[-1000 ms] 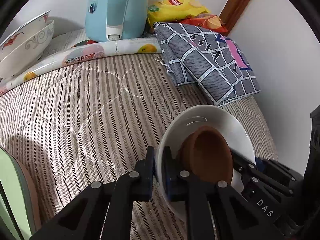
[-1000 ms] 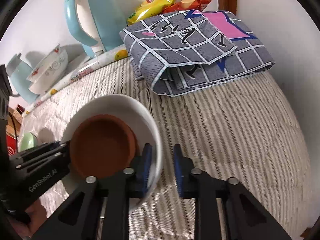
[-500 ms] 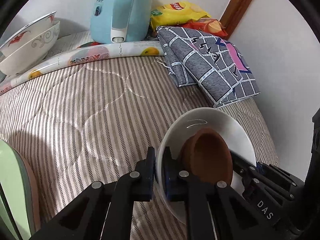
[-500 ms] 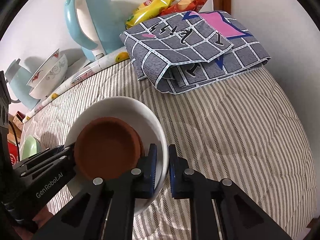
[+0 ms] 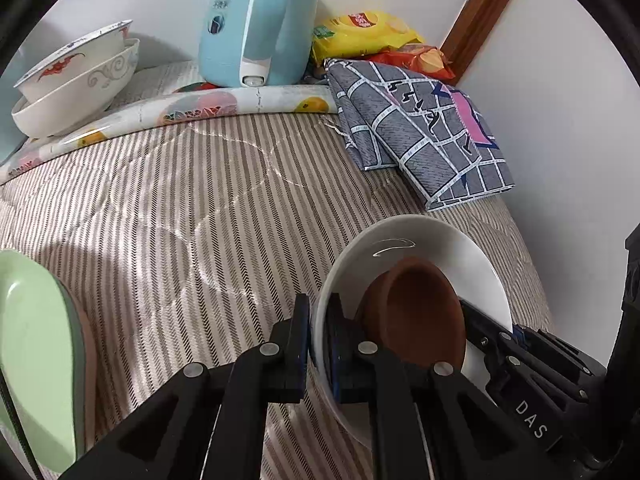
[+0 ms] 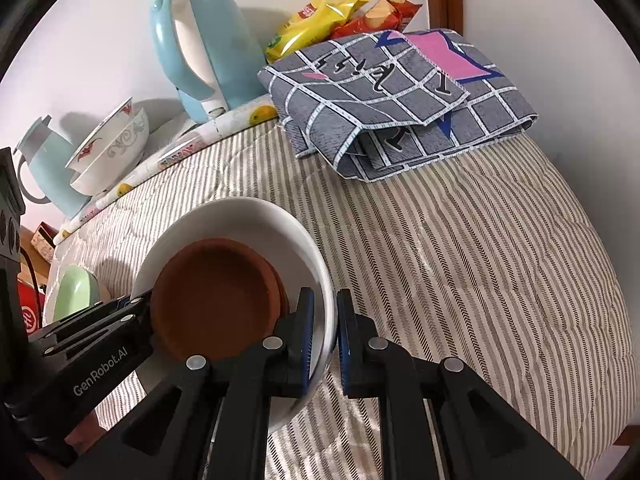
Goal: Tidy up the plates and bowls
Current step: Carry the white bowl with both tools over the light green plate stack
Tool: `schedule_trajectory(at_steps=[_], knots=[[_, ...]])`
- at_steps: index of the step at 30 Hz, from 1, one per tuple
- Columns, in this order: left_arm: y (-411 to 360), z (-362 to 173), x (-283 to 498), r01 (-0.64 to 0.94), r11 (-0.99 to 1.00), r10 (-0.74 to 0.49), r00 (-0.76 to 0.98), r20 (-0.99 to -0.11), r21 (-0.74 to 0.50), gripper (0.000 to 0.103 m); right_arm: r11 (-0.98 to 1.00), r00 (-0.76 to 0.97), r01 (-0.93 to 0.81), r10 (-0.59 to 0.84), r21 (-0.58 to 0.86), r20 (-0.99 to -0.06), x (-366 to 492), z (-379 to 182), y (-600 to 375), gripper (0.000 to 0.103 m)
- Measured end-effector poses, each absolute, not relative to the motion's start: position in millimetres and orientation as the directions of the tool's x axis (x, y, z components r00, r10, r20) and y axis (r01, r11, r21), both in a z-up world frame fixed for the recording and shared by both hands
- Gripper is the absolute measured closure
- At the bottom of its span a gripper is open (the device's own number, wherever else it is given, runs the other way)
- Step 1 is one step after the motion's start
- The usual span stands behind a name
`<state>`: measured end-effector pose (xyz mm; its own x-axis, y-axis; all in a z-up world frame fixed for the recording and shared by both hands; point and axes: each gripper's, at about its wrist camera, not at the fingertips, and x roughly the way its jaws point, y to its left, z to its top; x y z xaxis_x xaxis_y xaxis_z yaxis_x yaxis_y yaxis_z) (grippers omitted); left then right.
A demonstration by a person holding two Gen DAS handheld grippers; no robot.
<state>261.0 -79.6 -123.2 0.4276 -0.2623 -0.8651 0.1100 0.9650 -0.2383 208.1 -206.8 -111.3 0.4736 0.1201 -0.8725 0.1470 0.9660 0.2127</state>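
A white bowl [image 5: 436, 244] holds a smaller brown bowl [image 5: 420, 312]. Both grippers grip its rim from opposite sides and hold it above the striped quilt [image 5: 200, 208]. My left gripper [image 5: 318, 344] is shut on the rim nearest me. My right gripper [image 6: 322, 336] is shut on the white bowl's [image 6: 248, 216] right rim, with the brown bowl [image 6: 216, 300] just left of it. Two stacked patterned white bowls [image 5: 76, 80] stand at the back left, also in the right wrist view [image 6: 110, 148]. A green plate [image 5: 36, 344] lies at the left edge.
A light blue kettle [image 5: 260, 20] stands at the back on a fruit-print mat [image 5: 192, 106]. A folded grey checked cloth [image 5: 420, 128] and snack bags [image 5: 364, 32] lie at the back right by the wall. A second blue jug [image 6: 44, 168] stands far left.
Both grippers have lifted the white bowl with the brown bowl a little and drawn back from the kettle. The right gripper closed from a wider gap onto the rim.
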Motion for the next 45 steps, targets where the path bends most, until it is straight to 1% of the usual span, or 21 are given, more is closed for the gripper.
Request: schedule_trajectory(at_steps=[22, 45], knots=[[-61, -63, 233, 0.119, 0.965, -0.261, 0.502, -0.825, -0.233, 0.095, 0.972, 0.565, 0.117, 0.103, 0.204, -0.819, 182, -49, -188, 0.093], [-24, -36, 209, 0.121, 0.969, -0.245, 0.533, -0.81, -0.214, 0.095, 0.969, 0.606, 0.098, 0.124, 0.229, -0.786, 162, -26, -156, 0.093]])
